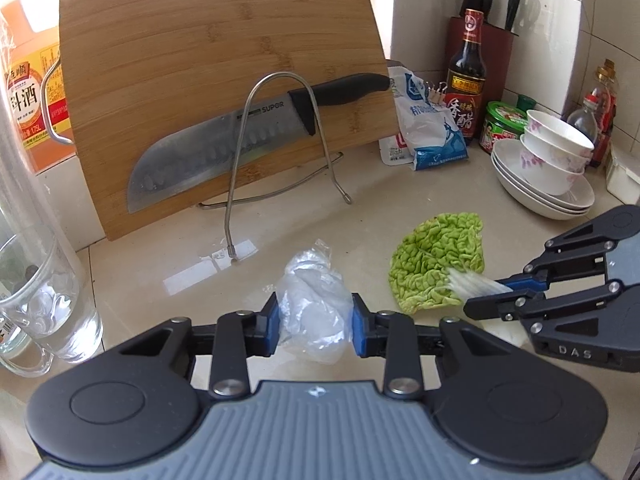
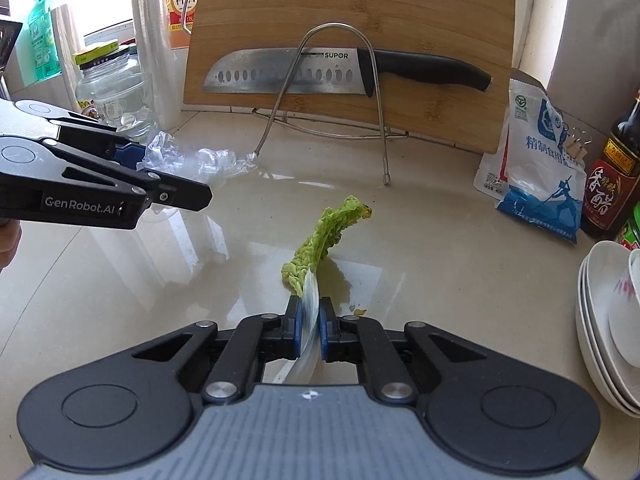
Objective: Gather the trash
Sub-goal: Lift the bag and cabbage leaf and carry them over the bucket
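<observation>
The pale worktop [image 1: 400, 208] carries a bamboo cutting board [image 1: 224, 80] leaning at its back edge in a wire rack [image 1: 280, 128], with a Supor knife [image 1: 248, 132] resting across the board's face. Toward the right edge sit stacked white bowls [image 1: 548, 164], a salt bag [image 1: 432, 128] and a vinegar bottle [image 1: 466, 76]; a glass mug [image 1: 44, 292] stands at the left edge, partly cut off by the frame. The left gripper [image 1: 314, 326] has its blue pads pressed against both sides of a crumpled clear plastic wrap [image 1: 316, 308], jaws closed about halfway around it; the wrap is glossy and wrinkled, bulging forward past the fingertips, and whether it touches the worktop cannot be told. The right gripper [image 2: 309, 328] is nearly closed on the white stalk of a cabbage leaf [image 2: 324, 236], pinched between the pads; the crinkled green blade stands out ahead of the jaws, its tip browned and curled. The stalk's lower end runs behind the gripper body and is hidden.
</observation>
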